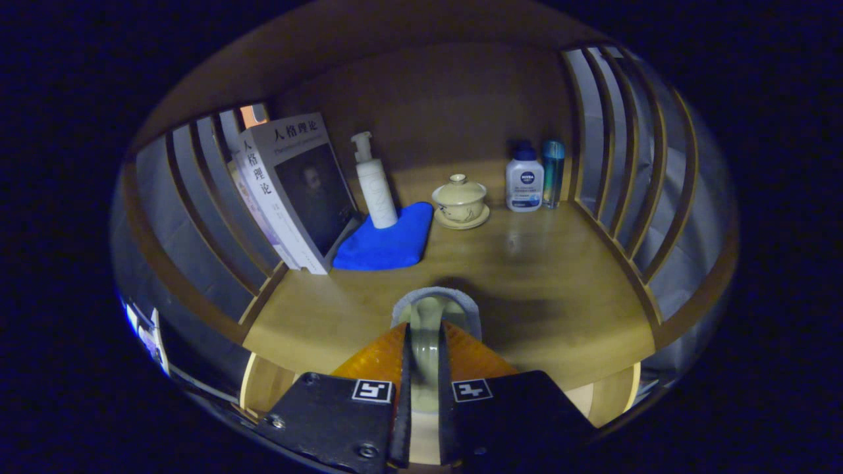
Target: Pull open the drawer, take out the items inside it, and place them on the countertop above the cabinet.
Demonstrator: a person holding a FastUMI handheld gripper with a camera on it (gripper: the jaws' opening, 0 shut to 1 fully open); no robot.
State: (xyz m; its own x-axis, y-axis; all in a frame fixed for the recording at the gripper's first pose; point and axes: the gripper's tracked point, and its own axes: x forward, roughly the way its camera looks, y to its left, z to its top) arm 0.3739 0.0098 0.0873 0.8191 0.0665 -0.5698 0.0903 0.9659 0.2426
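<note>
Fingers (425, 359) clamped on pale cup (429, 316), countertop (560, 289) ahead bare

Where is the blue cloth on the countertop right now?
In the gripper view, the blue cloth lies beyond the fingers on the left, between the leaning books and the lidded cup, with the white pump bottle standing on its back edge.

Between your gripper's (425, 339) fingers, closed on it, sits a pale green glazed cup (431, 315). Beyond it, the countertop (546, 289) is honey-coloured wood. Take the bright blue cloth (388, 240) as your mark: a white pump bottle (373, 181) stands on it, grey-covered books (293, 191) lean beside it, and a cream lidded cup (460, 201) sits at its other side.
</note>
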